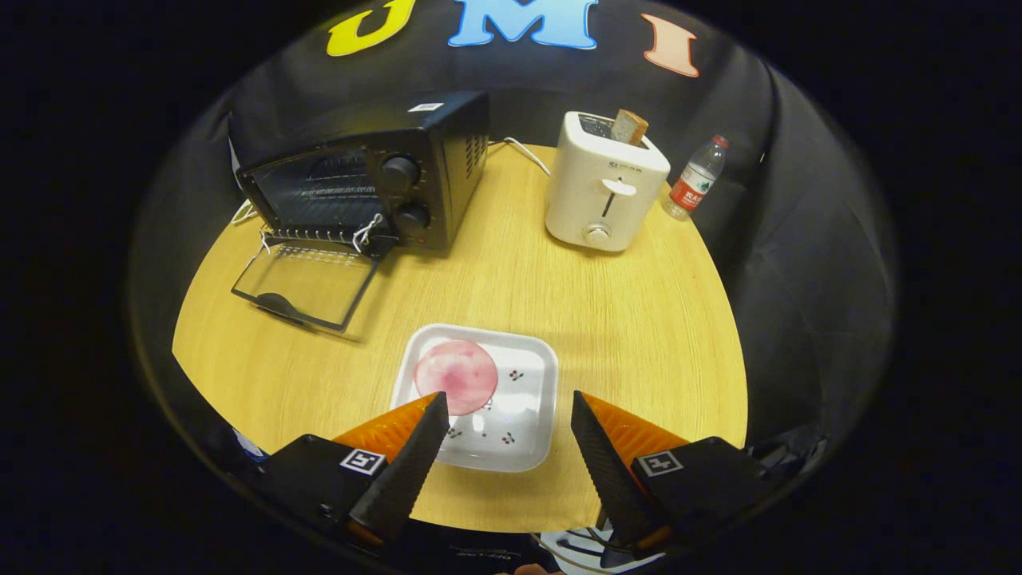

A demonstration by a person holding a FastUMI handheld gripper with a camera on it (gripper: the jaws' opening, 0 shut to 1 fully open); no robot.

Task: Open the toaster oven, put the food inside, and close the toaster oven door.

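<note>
Black toaster oven (363,180) at ten o'clock on desk (623,319), door (307,283) flat open toward viewer, round pink food slice (456,376) on white plate (527,423) just ahead of wide-spread, empty hand-held gripper (509,407), labels unreadable.

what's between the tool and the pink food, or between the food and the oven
Nothing visible. The open tool hangs over the white plate, with the pink food just ahead of one finger. Bare table lies between the plate and the oven, whose door is folded down flat.
</note>
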